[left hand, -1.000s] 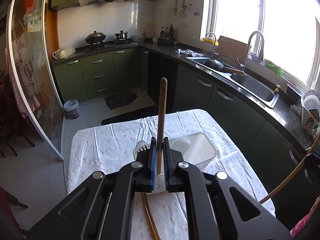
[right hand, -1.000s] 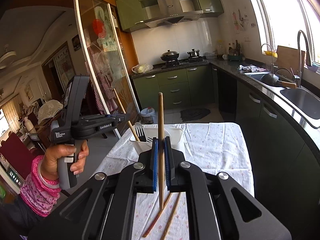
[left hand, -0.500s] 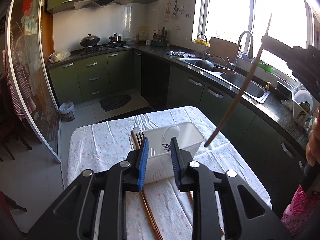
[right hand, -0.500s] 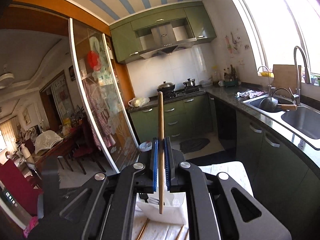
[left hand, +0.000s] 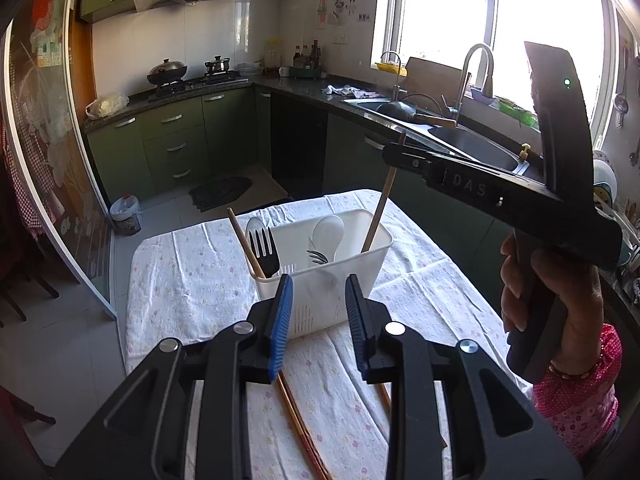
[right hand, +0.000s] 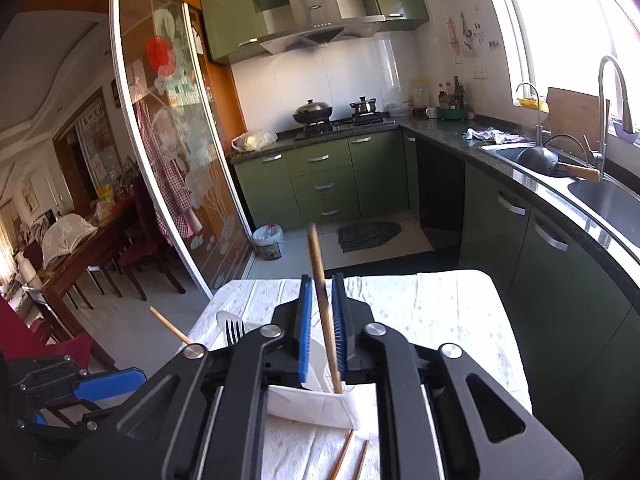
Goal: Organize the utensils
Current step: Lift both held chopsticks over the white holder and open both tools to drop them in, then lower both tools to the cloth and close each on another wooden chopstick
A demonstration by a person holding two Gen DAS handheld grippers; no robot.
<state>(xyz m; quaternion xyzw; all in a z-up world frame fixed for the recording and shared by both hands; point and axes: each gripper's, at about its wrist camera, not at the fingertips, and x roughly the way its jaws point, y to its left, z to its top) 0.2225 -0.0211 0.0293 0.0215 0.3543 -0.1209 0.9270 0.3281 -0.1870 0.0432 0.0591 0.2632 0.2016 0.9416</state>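
A white utensil basket (left hand: 320,280) stands on the cloth-covered table (left hand: 192,276). It holds a black fork (left hand: 262,250), a white spoon (left hand: 328,236) and a wooden chopstick (left hand: 245,240) leaning left. My left gripper (left hand: 319,312) is open and empty just in front of the basket. My right gripper (right hand: 322,320) hovers above the basket (right hand: 312,408); a wooden chopstick (right hand: 324,312) stands between its slightly parted jaws with its lower end inside the basket. That chopstick (left hand: 378,212) also shows in the left wrist view under the right gripper (left hand: 396,152).
Loose chopsticks (left hand: 300,424) lie on the cloth near me, also in the right wrist view (right hand: 348,456). Green kitchen cabinets (right hand: 320,184), a sink counter (left hand: 472,144) to the right and a glass sliding door (right hand: 176,160) to the left surround the table.
My left gripper let go of its chopstick into the basket and opened wide. My right gripper swung over the basket, lowered its chopstick in, and its jaws have loosened.
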